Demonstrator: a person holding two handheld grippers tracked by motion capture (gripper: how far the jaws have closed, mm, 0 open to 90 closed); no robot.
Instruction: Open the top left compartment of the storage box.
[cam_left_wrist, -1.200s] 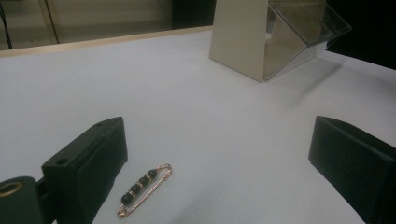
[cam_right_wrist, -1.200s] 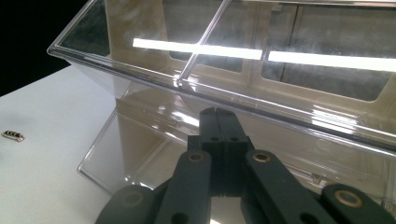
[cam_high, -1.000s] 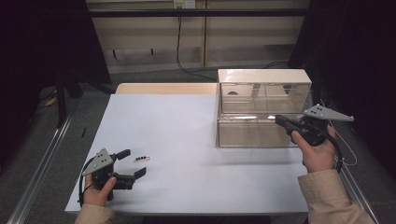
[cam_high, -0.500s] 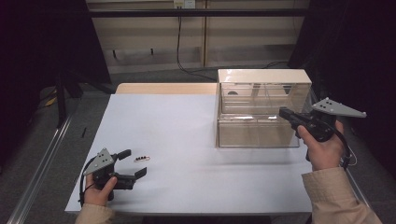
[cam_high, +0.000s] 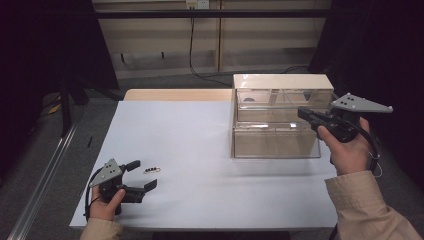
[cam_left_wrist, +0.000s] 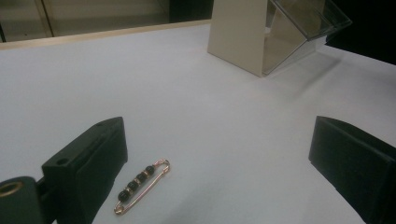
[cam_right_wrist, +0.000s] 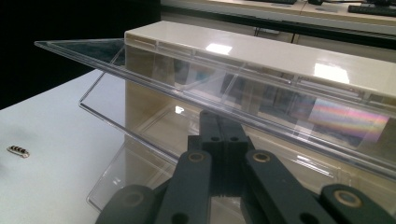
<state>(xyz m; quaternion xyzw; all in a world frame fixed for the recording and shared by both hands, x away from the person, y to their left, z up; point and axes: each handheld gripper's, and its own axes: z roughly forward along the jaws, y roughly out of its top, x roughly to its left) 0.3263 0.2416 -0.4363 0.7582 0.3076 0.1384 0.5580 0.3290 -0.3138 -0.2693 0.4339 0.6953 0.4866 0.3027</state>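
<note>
Left claw (cam_high: 142, 176): I found it low over the near left part of the counter (cam_high: 200, 150), held in the person's left hand (cam_high: 106, 202), its jaws spread wide and gripping nothing.
Beaded pin (cam_left_wrist: 142, 185): a gold-coloured safety pin strung with dark beads lay flat on the counter. In the left gripper view it sat between the open jaws, just beside the jaw at the left of that view and well apart from the other. I could not tell whether it touched that jaw. In the high view it lay just beyond the claw tips.
Right claw (cam_high: 303, 113): held up in the person's right hand (cam_high: 347, 150) at the front of the drawer box (cam_high: 280, 82), jaws closed flat together. In the right gripper view the shut jaws pointed up under the clear flap (cam_right_wrist: 210, 93); I saw nothing pinched between them, and I could not tell whether their tips touched the plastic.
Drawer box: a cream-coloured case with clear plastic fronts, standing on the far right part of the counter, well apart from the pin.
Clear flap: the upper front panel stood tilted outward from the box, its free edge raised toward the right claw.
Lower compartment (cam_high: 275, 142): its clear front appeared upright in the high view; contents too faint for me to make out.
Counter: a pale sheet covered it, bare between the pin and the box.
</note>
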